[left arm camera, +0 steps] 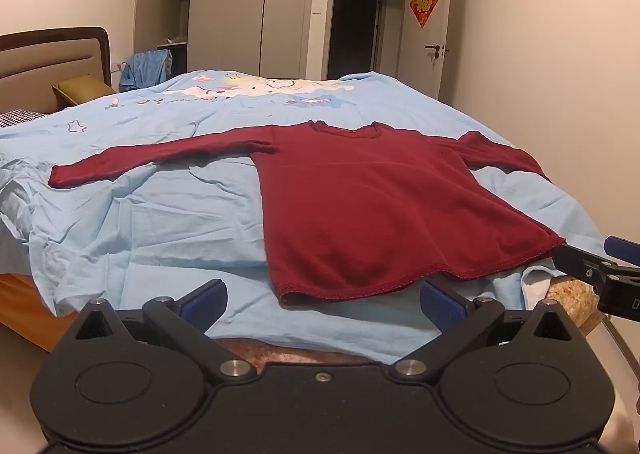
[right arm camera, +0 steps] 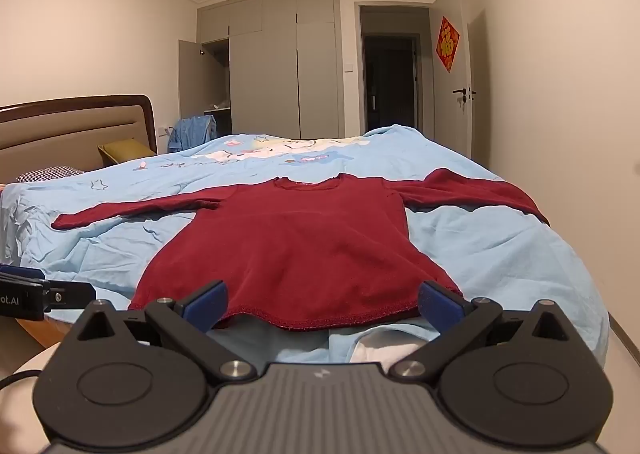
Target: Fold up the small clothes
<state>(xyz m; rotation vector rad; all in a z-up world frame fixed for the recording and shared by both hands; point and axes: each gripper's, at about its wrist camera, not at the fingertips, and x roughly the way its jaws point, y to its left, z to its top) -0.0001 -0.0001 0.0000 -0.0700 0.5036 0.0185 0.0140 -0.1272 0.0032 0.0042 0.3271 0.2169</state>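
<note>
A dark red long-sleeved top (left arm camera: 368, 205) (right arm camera: 296, 254) lies flat on the light blue bedsheet (left arm camera: 160, 213) (right arm camera: 500, 254), both sleeves spread out, neckline at the far side, hem towards me. My left gripper (left arm camera: 324, 300) stands open just short of the hem's left corner, nothing between its blue pads (left arm camera: 204, 304). My right gripper (right arm camera: 322, 304) is open too, its pads (right arm camera: 440, 304) straddling the hem's right half from the near side, not closed on it. The right gripper also shows at the right edge of the left wrist view (left arm camera: 600, 270).
The bed's near edge lies just below the hem. A headboard (right arm camera: 80, 125), a pillow and an olive cushion (right arm camera: 124, 149) are at far left. Behind the bed stand a wardrobe (right arm camera: 280, 65) with one door open, a dark doorway (right arm camera: 390, 69) and a white door.
</note>
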